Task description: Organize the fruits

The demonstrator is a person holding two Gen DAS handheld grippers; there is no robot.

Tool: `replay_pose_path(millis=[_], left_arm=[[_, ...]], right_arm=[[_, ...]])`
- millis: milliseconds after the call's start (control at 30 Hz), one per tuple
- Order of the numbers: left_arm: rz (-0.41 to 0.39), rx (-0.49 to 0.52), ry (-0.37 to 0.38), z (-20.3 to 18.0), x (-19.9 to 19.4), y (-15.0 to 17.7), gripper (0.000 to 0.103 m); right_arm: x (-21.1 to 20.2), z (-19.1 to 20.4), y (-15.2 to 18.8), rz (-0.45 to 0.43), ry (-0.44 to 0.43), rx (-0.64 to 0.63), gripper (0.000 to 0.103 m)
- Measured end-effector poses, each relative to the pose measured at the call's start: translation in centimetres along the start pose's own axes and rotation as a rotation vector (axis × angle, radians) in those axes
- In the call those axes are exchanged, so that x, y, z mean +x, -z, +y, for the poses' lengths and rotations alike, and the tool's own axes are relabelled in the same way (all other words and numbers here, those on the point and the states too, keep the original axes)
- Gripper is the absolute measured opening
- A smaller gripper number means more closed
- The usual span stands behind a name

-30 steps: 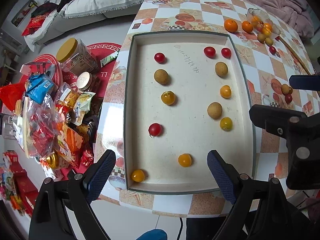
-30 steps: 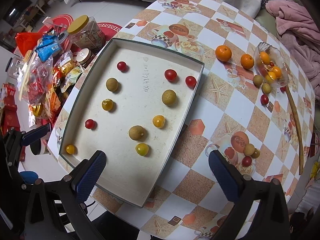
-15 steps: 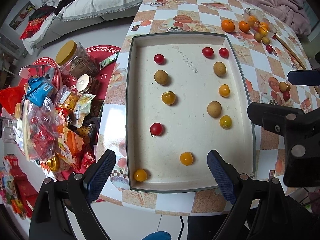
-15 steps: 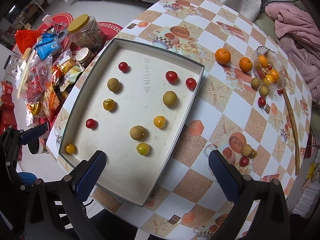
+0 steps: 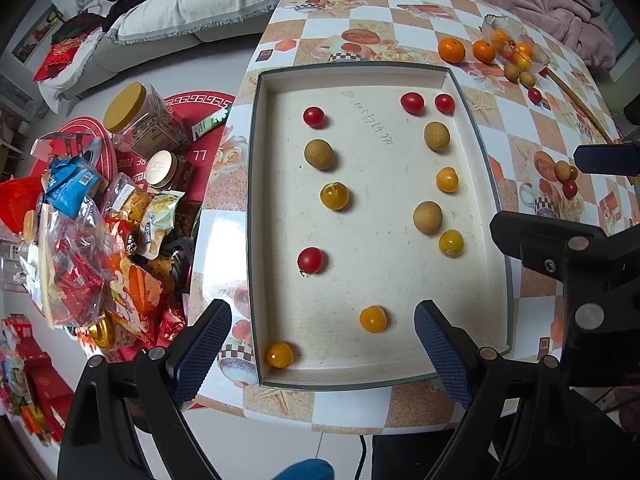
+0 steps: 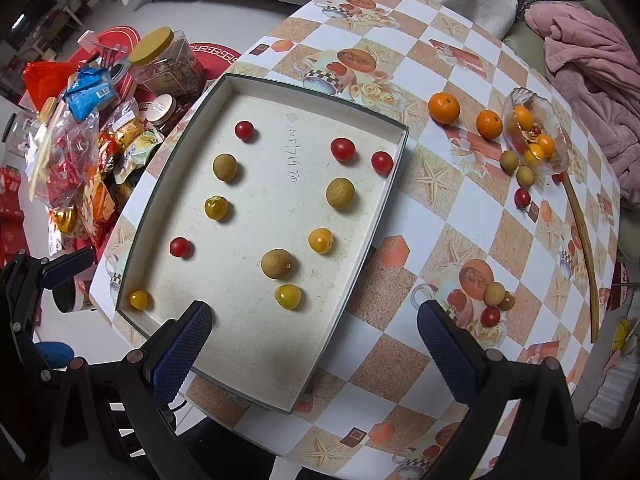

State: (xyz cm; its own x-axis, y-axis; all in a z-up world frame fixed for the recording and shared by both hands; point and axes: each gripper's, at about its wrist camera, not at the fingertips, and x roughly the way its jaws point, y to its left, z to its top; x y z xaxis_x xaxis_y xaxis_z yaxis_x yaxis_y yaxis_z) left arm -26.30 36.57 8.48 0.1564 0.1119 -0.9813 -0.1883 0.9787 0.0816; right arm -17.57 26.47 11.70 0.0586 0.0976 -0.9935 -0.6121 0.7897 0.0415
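Observation:
A shallow cream tray (image 5: pixel 376 248) lies on the checked table and holds small fruits in two rough columns. The left column has a red cherry tomato (image 5: pixel 313 116), a brown longan (image 5: pixel 318 154) and a yellow tomato (image 5: pixel 334 196). On the right are two red tomatoes (image 6: pixel 343 149), longans (image 6: pixel 340 193) and yellow tomatoes (image 6: pixel 320 241). My left gripper (image 5: pixel 322 348) hangs open high over the tray's near edge, with nothing in it. Over the tray's right rim, my right gripper (image 6: pixel 316 352) is open too and holds nothing.
Two mandarins (image 6: pixel 444 108) and a glass bowl (image 6: pixel 534 132) of mixed fruit sit at the table's far right. Two longans and a red tomato (image 6: pixel 491 316) lie near the right gripper. A thin wooden stick (image 6: pixel 582 236) lies beside the bowl. Snack bags and jars (image 5: pixel 100 220) crowd the floor at the left.

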Motion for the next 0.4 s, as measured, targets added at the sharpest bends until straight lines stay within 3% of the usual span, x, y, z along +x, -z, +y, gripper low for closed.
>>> replay_pose_path(millis=[400], left_arm=[[-0.011, 0.014, 0.029, -0.25, 0.01, -0.10, 0.094]], right_arm=[[0.05, 0.14, -0.01, 0.001, 0.003, 0.010, 0.103]])
